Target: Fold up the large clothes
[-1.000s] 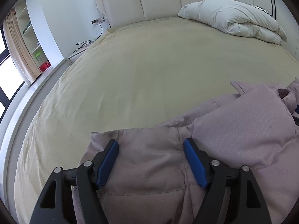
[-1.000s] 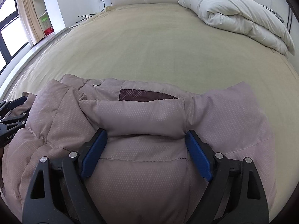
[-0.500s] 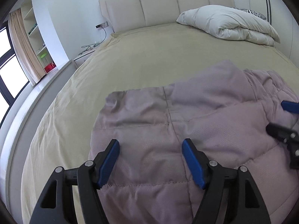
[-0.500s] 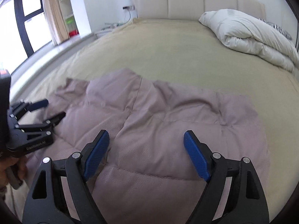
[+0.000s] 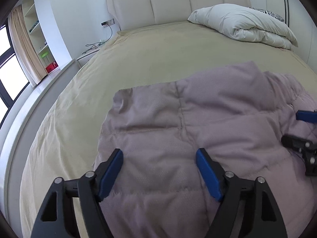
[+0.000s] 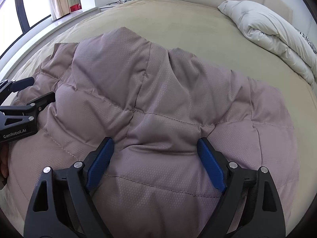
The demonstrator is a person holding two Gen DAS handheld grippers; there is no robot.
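Left black two-finger gripper with blue pads (image 5: 159,159): jaws spread wide, nothing between them, poised above the left part of a mauve quilted puffer jacket (image 5: 198,130). Right black two-finger gripper with blue pads (image 6: 155,150): jaws likewise wide apart, gripping nothing, pads low over a puckered seam of the jacket (image 6: 158,107); contact with the cloth not determinable. Each gripper visible at the edge of the other's view: right gripper (image 5: 303,127) at the right margin of the left wrist view, left gripper (image 6: 25,91) at the left margin of the right wrist view, marked "GenRobot.AI". Jacket spread flat, back panel uppermost, with stitched quilting lines and a central vertical seam, on the near part of a wide bed covered by a beige sheet (image 5: 158,55). Folded white duvet (image 5: 243,25) at the far right of the bed, against a cream padded headboard (image 5: 174,4). Left of the bed: low bedside surface with tangled cables (image 5: 93,46), open wall shelves (image 5: 37,39), beige curtain (image 5: 23,47), dark-framed window (image 6: 21,6).
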